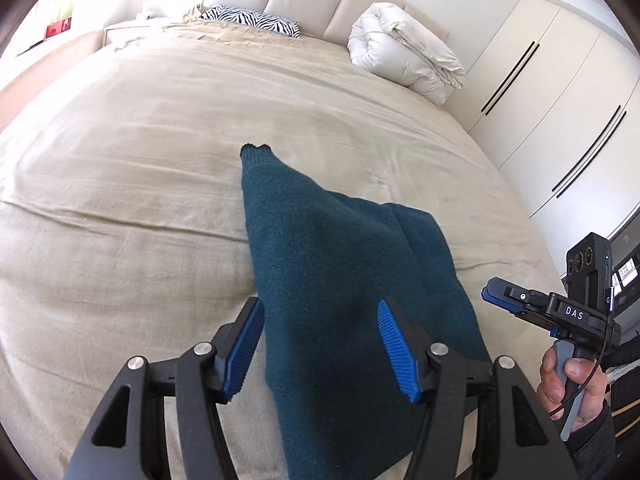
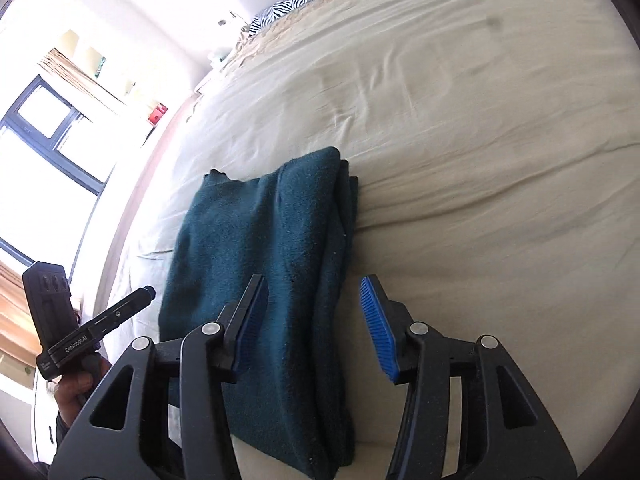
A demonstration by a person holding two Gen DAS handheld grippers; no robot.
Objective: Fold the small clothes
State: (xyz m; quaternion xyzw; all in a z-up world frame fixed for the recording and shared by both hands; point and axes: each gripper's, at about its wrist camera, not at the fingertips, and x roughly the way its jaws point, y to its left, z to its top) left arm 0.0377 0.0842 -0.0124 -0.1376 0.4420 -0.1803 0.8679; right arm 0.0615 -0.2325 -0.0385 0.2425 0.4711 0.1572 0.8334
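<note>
A dark teal knitted garment (image 1: 340,248) lies folded on the beige bed sheet, a ribbed cuff poking out at its far end. My left gripper (image 1: 320,308) hangs open just above its near part, the cloth showing between the blue pads without being pinched. In the right wrist view the same garment (image 2: 248,236) shows stacked layers along its right edge. My right gripper (image 2: 312,284) is open too, straddling that layered edge with nothing gripped. Each gripper appears in the other's view, held by a hand: the right gripper (image 1: 496,294) and the left gripper (image 2: 146,292).
The beige bed (image 1: 140,160) stretches far beyond the garment. A zebra-print pillow (image 1: 256,20) and a rolled white duvet (image 1: 404,48) lie at the headboard. White wardrobe doors (image 1: 560,100) stand along the right side, and a window (image 2: 48,120) is on the left.
</note>
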